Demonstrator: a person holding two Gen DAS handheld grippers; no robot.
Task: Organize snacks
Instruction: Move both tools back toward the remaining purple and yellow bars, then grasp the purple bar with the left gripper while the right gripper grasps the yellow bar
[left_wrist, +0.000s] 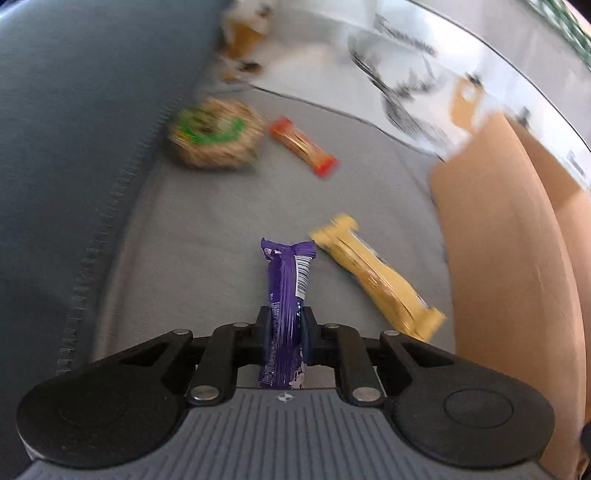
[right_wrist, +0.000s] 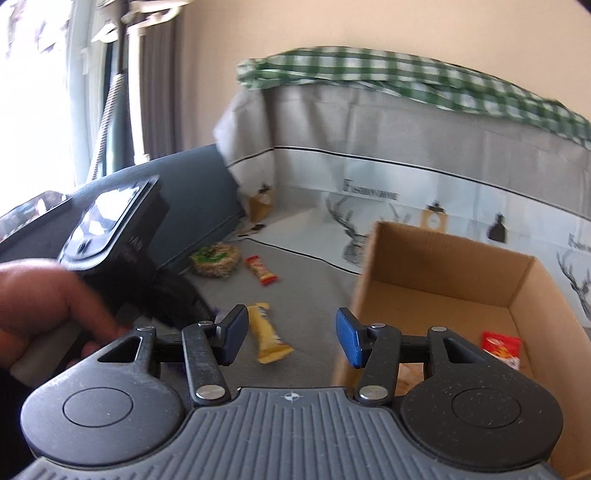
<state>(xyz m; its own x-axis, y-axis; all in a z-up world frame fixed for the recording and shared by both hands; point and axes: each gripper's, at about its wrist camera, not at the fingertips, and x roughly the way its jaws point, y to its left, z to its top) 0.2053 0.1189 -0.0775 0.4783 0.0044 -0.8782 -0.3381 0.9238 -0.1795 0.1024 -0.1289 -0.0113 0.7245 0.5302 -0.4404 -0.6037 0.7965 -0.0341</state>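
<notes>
— Snacks lie scattered on the grey cloth: what's there, going left to right?

— In the left wrist view, a round straw-coloured pack with green print sits against the dark blue cushion. Just right of it lies a slim red-and-orange bar, then the purple bar, then a yellow bar lying slantwise near the cardboard box.

— And the claws?

— The left gripper is clamped on the purple bar, pads pressing both sides of its crinkled foil wrapper. The right gripper stands apart with nothing between its blue pads; a hand holds the other tool at its left.

— Anything inside the box?

— A red sachet lies on the floor of it, partly hidden by the gripper. The box is open-topped, plain brown board.

— The room?

— A stag-printed sheet drapes the seat back, a green checked cloth on top; grey curtains hang beside a bright window at the left.
</notes>
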